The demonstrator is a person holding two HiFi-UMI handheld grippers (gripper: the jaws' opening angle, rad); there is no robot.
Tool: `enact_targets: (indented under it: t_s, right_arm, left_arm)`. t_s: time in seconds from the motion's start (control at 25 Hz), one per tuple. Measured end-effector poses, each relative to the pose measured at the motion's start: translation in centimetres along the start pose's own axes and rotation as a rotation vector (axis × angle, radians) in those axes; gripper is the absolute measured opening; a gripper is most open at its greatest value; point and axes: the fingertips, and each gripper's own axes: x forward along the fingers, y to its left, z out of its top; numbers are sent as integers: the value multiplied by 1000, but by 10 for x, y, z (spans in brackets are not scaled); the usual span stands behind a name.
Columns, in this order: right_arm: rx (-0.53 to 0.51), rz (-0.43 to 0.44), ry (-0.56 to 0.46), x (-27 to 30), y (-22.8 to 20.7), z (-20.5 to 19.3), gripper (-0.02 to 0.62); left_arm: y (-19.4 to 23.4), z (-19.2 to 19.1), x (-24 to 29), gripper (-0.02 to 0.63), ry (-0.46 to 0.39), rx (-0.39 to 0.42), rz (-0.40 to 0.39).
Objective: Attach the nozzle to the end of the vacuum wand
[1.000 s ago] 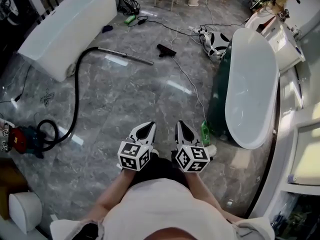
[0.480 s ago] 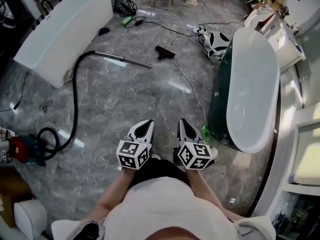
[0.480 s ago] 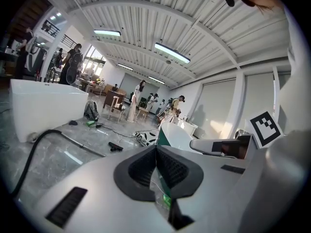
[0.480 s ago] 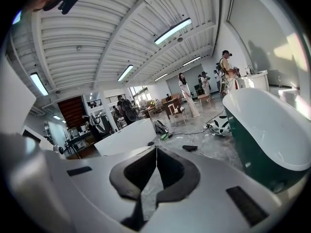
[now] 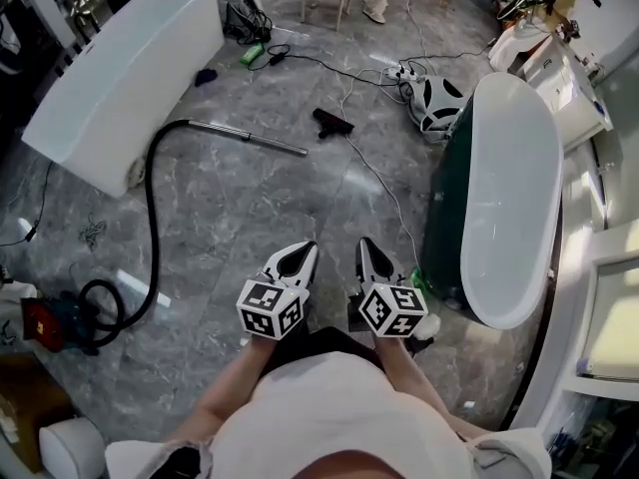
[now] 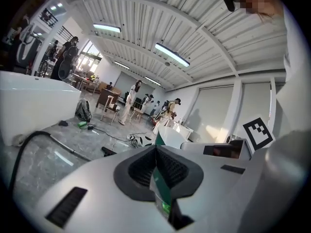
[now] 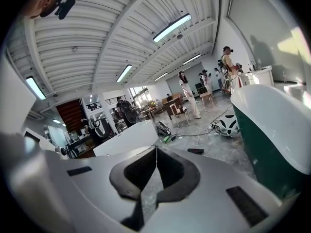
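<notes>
Wide grey marble floor (image 5: pixel 250 208) lies ahead, between the boxy white tub (image 5: pixel 120 68) and the oval green-sided tub (image 5: pixel 509 188). The left gripper (image 5: pixel 304 248) and right gripper (image 5: pixel 365 244) are pinched shut and empty. The silver wand (image 5: pixel 250 135) and black nozzle (image 5: pixel 332 122) are nearer now.

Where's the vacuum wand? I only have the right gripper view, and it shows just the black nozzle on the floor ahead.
Observer: In the head view the wand lies on the floor left of the nozzle, its free end toward it, with a gap between.
Operator: Is a hose attached to it?
Observer: Yes, a black hose curves from the wand back to a red vacuum at far left.
Operator: Left gripper carrying anything?
Observer: No, its fingers are shut on nothing.
</notes>
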Motion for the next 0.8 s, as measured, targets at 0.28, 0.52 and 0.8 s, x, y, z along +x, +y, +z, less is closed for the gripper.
enact_targets:
  t_s: [0.28,0.52,0.8]
  right_arm:
    - [-23,13,-16,43,25,22,15]
    - [-30,19,-15,60,34,17,15]
    - [-8,-9,27,70,26,-1,15]
  left_arm:
    - [37,38,13,9,-10,3,-32]
    - [62,38,20,9,-1,5,-29]
    - [68,34,24,9,29,17,-23]
